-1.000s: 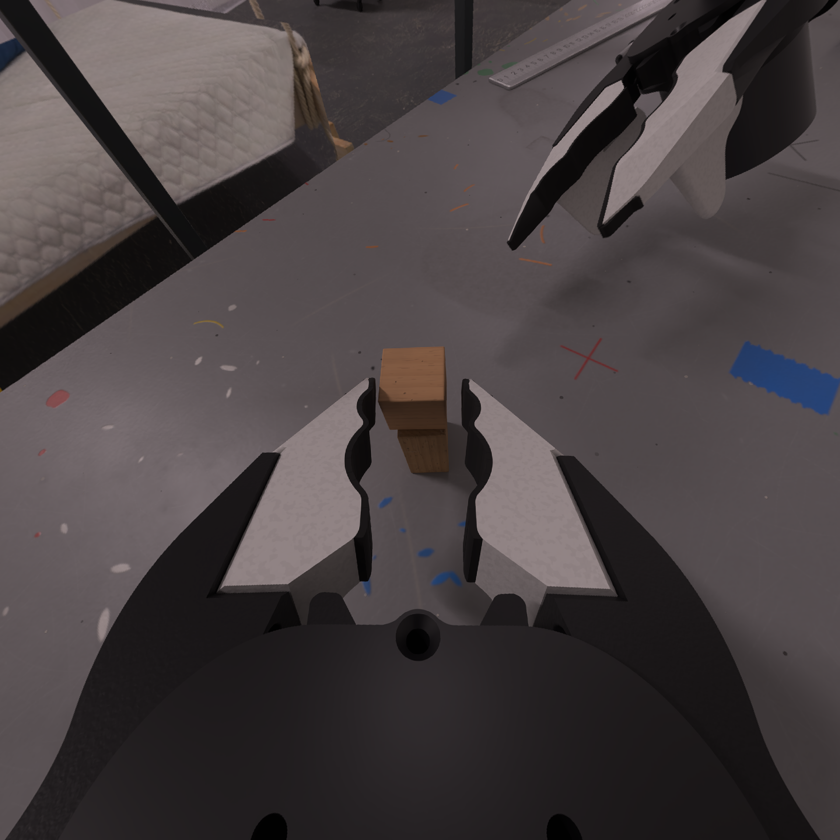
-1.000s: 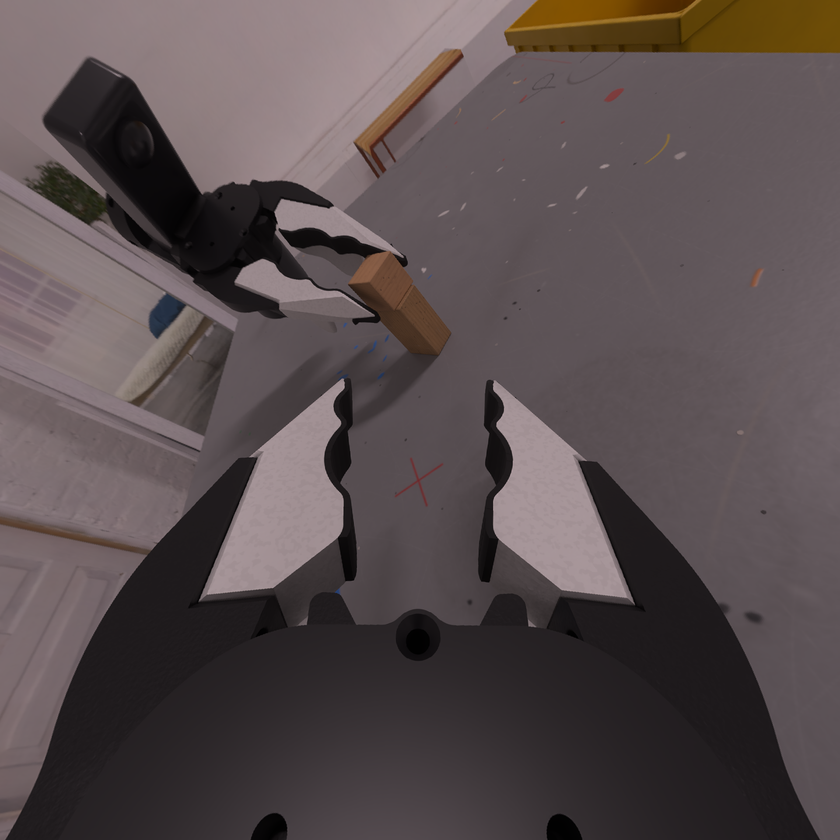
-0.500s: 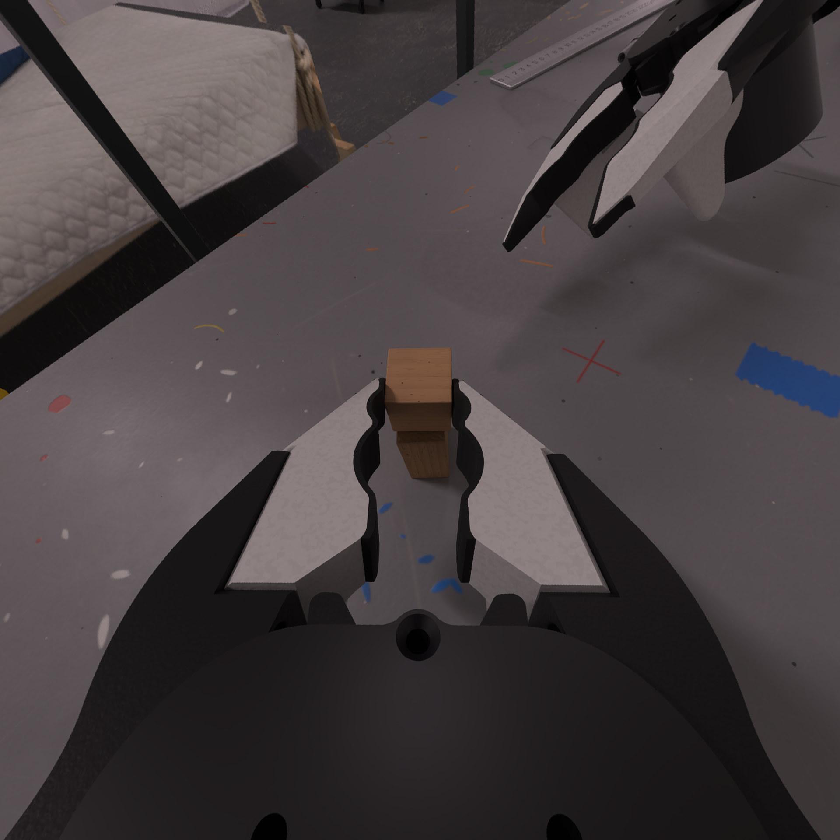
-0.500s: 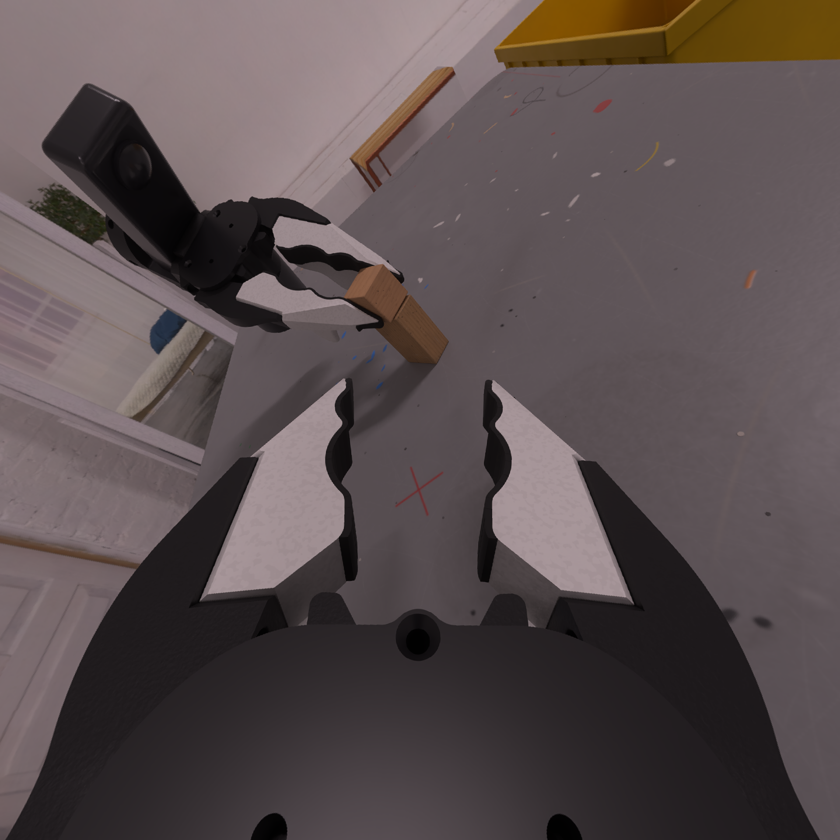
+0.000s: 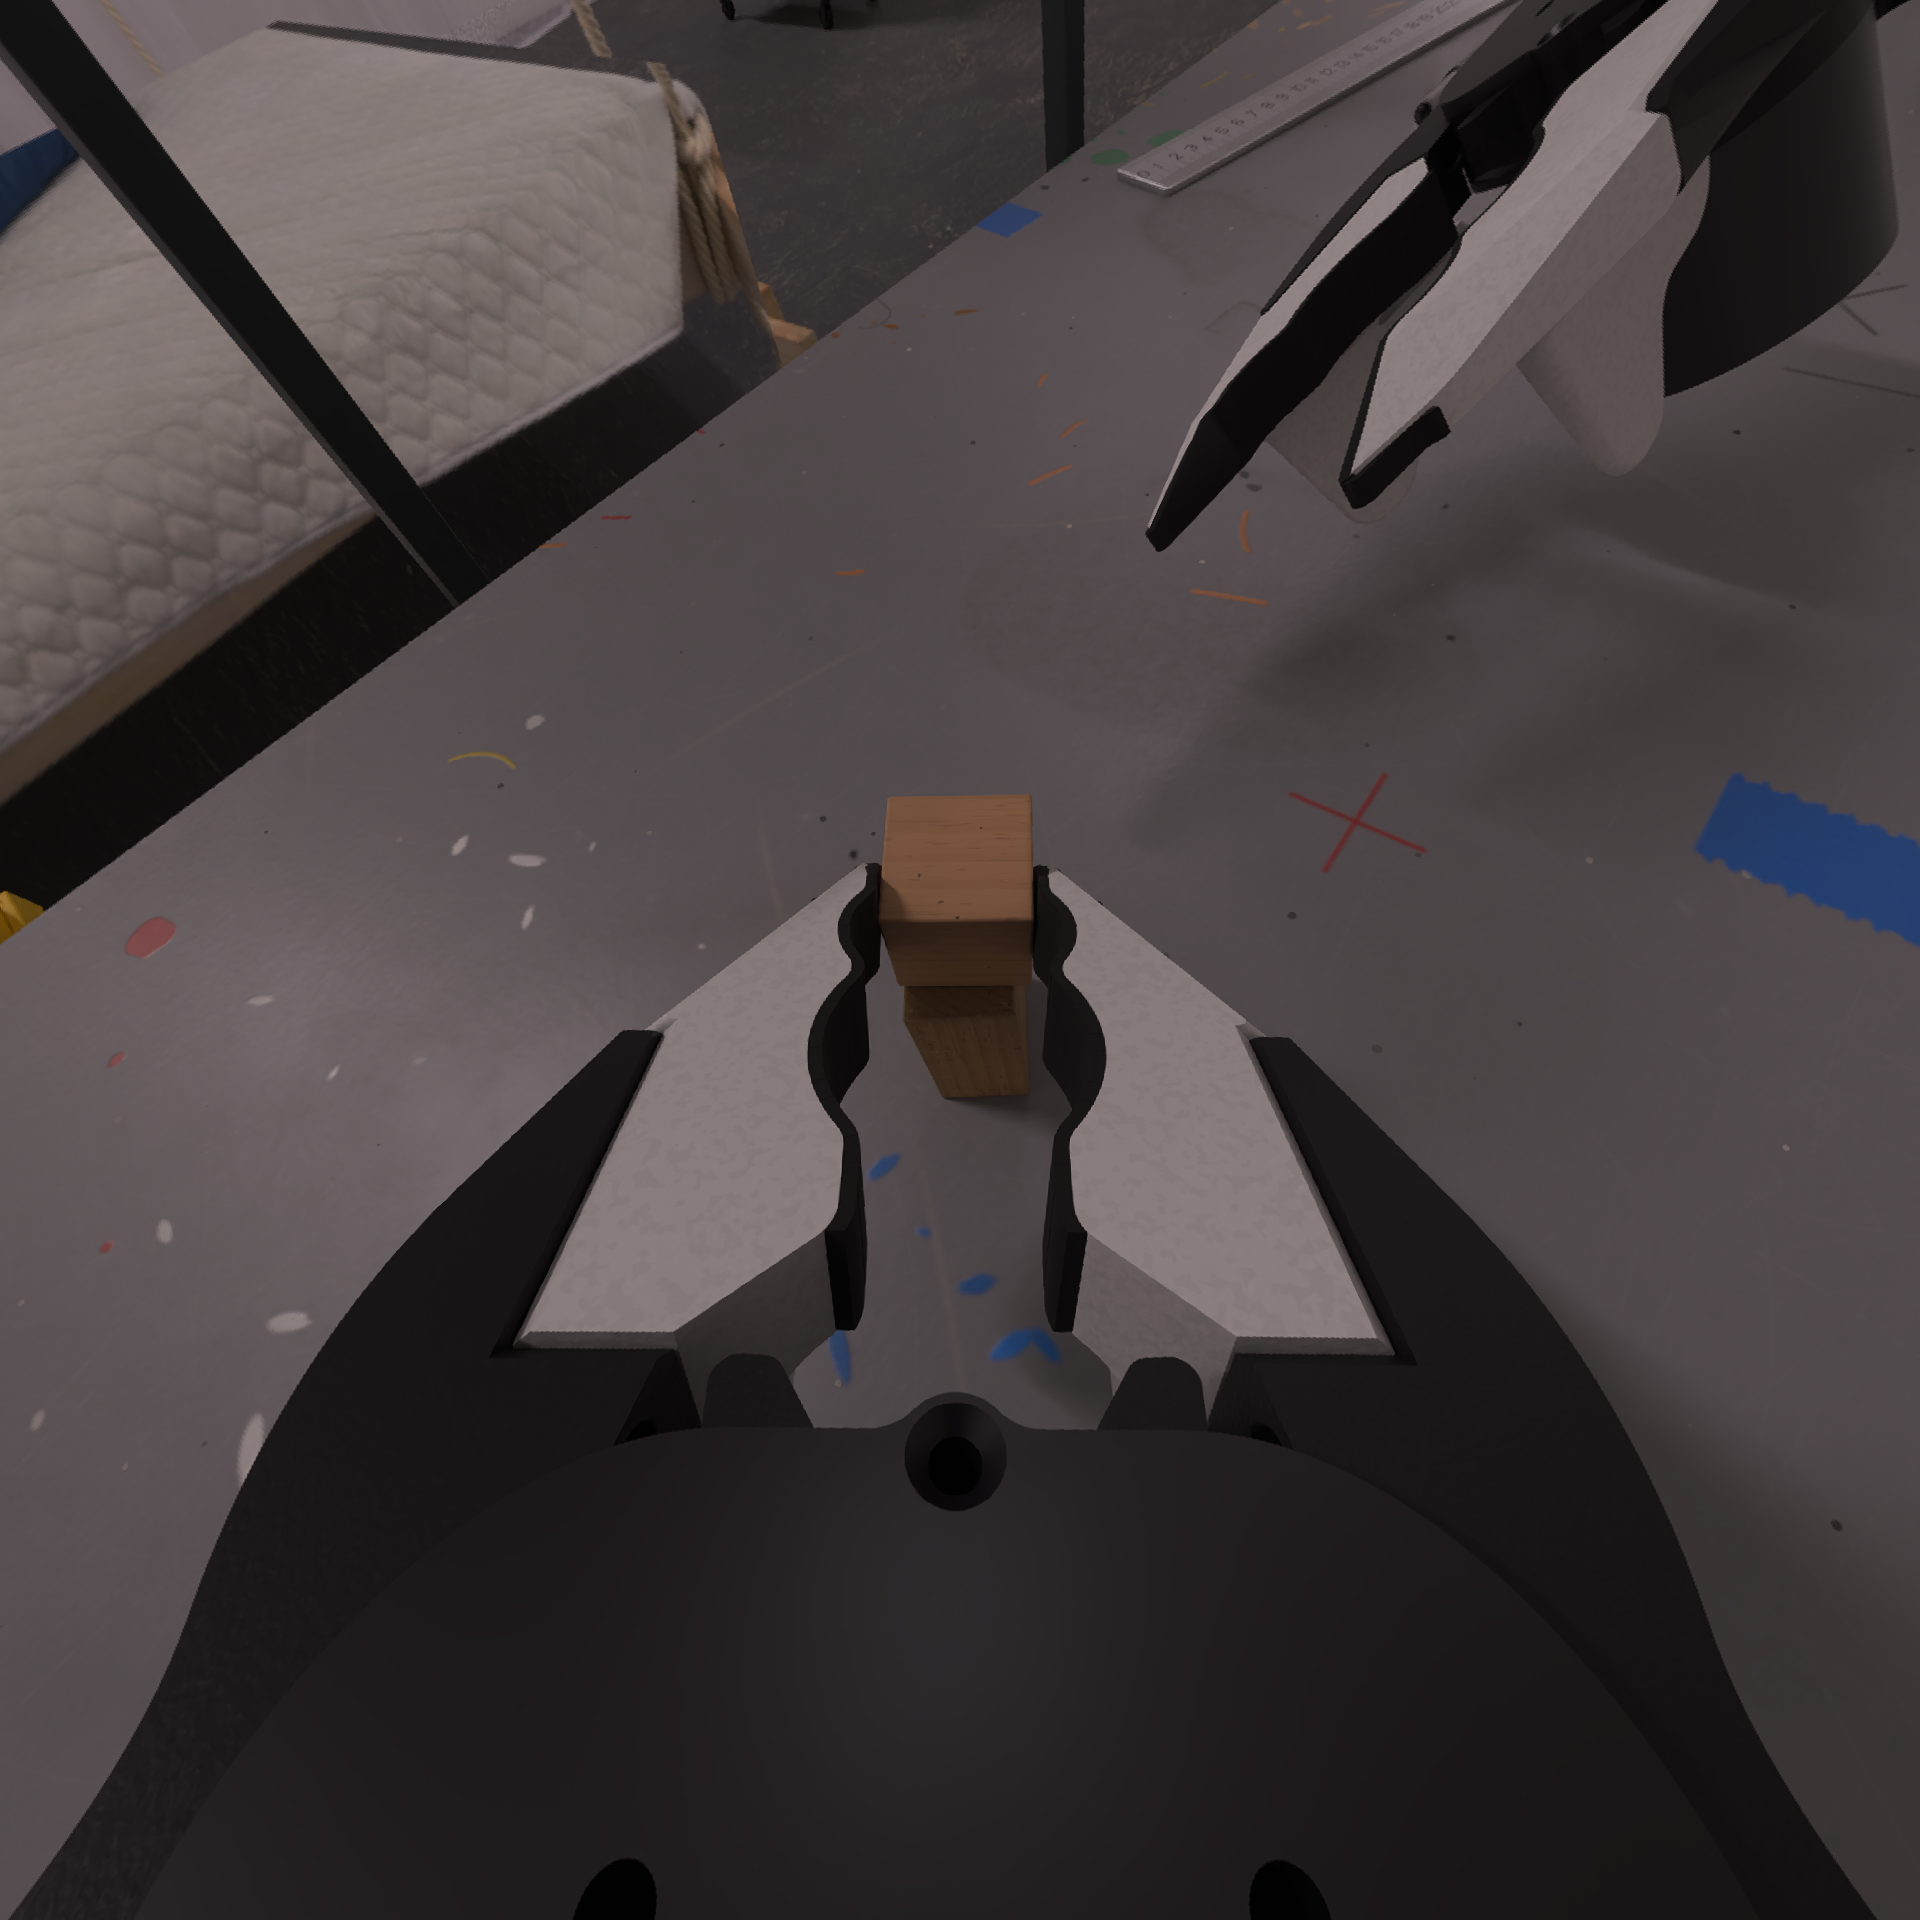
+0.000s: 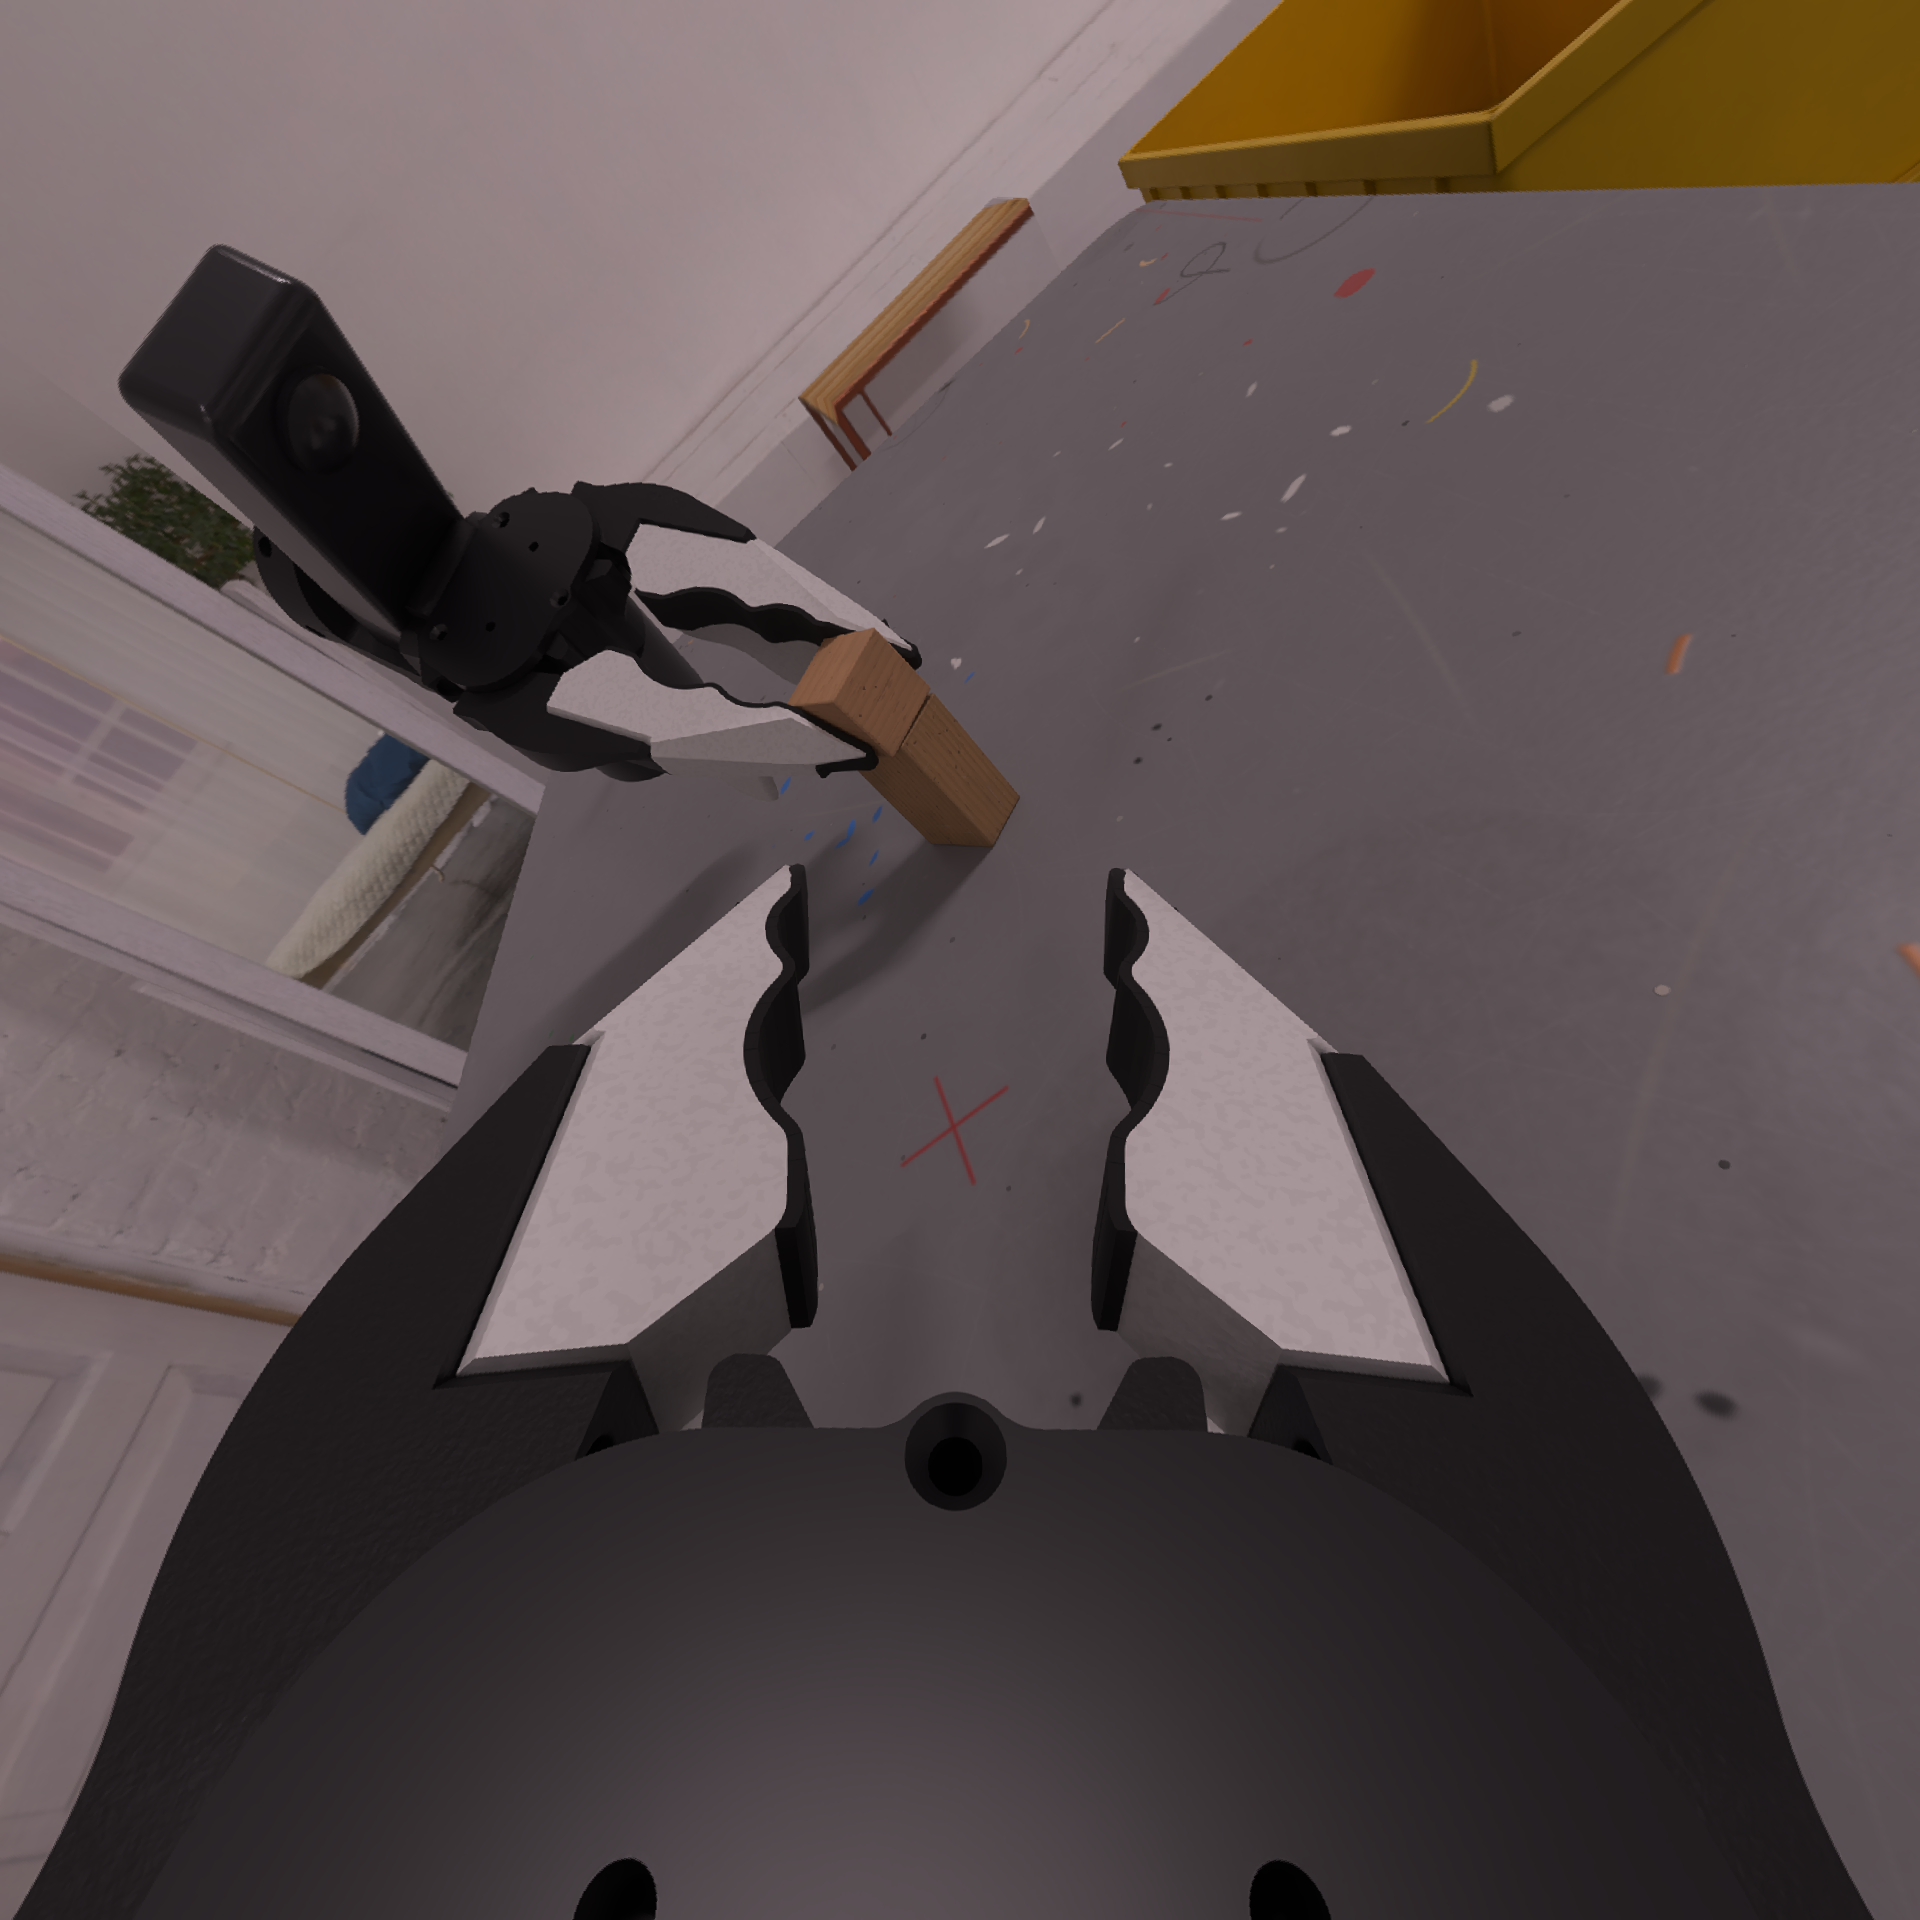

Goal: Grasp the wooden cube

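Now, step in hand: the grasp itself. The left gripper (image 5: 956,914) has its fingers (image 5: 727,1122) closed narrow onto the wooden cube (image 5: 957,873), the black tips pressing its two side faces.
Cube position: it sits on top of a second wooden block (image 5: 971,1044), which stands on the grey table (image 5: 623,831); the pair reads as a small stack (in the right wrist view the cube (image 6: 857,681) is slightly offset from the block (image 6: 951,774) beneath).
Contact: only the foremost tips of the fingers touch the cube; most of it juts out beyond them, so the hold looks shallow.
Progress: judged from this, the task is nearly met, with the cube pinched but not clearly lifted off the lower block.
Next move: probably a straight, slow rise, keeping the squeeze steady so that the cube does not pivot out of the tips, and without dragging the lower block over.
Risk: a tip-only pinch may slip or twist the cube.
Right gripper (image 6: 951,883): fingers spread wide, holding nothing, hovering well apart from the stack above a red cross mark (image 6: 951,1132) on the table.
Writing: a metal ruler (image 5: 1299,88) at the far table edge bears scale marks too small to read; no brand or label shows on cube or grippers.
Other markings: a blue tape strip (image 5: 1813,857) (plain, no text).
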Robot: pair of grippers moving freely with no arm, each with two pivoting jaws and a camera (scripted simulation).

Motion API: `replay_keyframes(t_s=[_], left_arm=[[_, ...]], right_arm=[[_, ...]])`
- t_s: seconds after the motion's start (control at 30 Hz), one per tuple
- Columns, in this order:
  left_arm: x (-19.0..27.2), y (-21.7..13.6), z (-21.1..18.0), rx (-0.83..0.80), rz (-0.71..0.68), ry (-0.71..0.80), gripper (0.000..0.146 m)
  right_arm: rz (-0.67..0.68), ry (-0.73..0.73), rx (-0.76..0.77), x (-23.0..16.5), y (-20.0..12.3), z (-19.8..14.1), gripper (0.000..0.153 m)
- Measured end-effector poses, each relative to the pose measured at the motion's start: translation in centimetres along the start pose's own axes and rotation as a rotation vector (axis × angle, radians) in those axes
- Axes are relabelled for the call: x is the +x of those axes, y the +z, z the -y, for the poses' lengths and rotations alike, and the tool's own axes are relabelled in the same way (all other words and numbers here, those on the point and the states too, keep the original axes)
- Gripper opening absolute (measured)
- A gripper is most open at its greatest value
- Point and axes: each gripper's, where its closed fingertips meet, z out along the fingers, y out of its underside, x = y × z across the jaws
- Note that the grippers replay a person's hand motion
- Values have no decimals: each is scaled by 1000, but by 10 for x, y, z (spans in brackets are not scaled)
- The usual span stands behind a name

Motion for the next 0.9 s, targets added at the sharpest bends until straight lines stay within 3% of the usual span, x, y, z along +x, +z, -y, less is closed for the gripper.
replay_keyframes(t_s=[0.5, 0.9], left_arm=[[-1, 0, 0, -1, 7, 2, 29], [0, 0, 1, -8, 37, 36, 29]], right_arm=[[-23, -4, -3, 2, 2, 1, 57], [10, 183, 29, 1, 2, 1, 57]])
